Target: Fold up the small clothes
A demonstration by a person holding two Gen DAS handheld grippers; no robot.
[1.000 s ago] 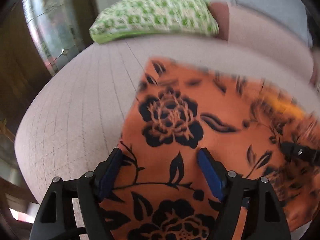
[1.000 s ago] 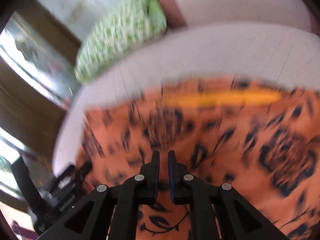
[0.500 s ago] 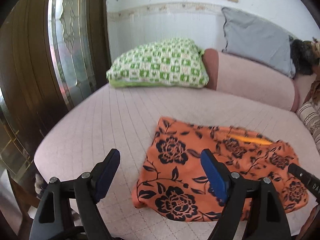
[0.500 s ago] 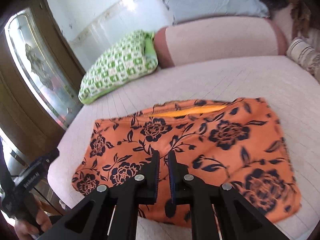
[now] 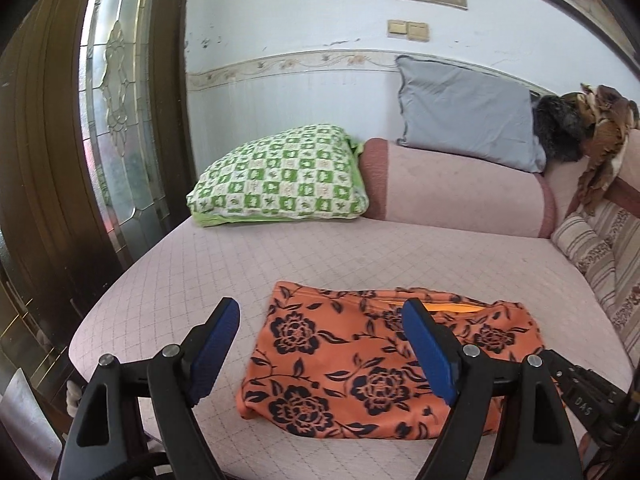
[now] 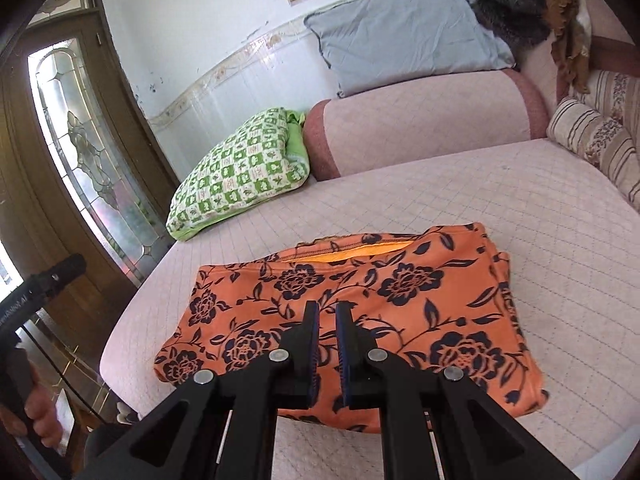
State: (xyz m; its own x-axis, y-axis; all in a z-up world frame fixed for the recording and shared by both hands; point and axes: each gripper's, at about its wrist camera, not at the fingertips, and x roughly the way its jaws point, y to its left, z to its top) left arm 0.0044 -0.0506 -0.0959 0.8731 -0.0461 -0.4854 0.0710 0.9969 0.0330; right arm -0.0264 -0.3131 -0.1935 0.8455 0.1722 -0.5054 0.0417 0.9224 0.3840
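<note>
At the bottom of the left wrist view, the left gripper (image 5: pixel 320 344) is spread wide with nothing between its blue ribbed pads (image 5: pixel 216 344). In the right wrist view, the right gripper (image 6: pixel 326 344) is clenched, its black jaws almost touching and holding nothing. Just beyond them the orange cloth (image 6: pixel 360 304) with black flower print lies folded into a flat rectangle in the lower middle of the frame, a plain orange lining showing at its far edge. It rests on a pale pink quilted mattress (image 5: pixel 320 256). Farther back are a green checked pillow (image 5: pixel 280 180), a pink bolster (image 5: pixel 460 188) and a grey cushion (image 5: pixel 464 116) against the white wall (image 5: pixel 300 12). A wooden door (image 6: pixel 92 152) with patterned glass stands at the left.
</note>
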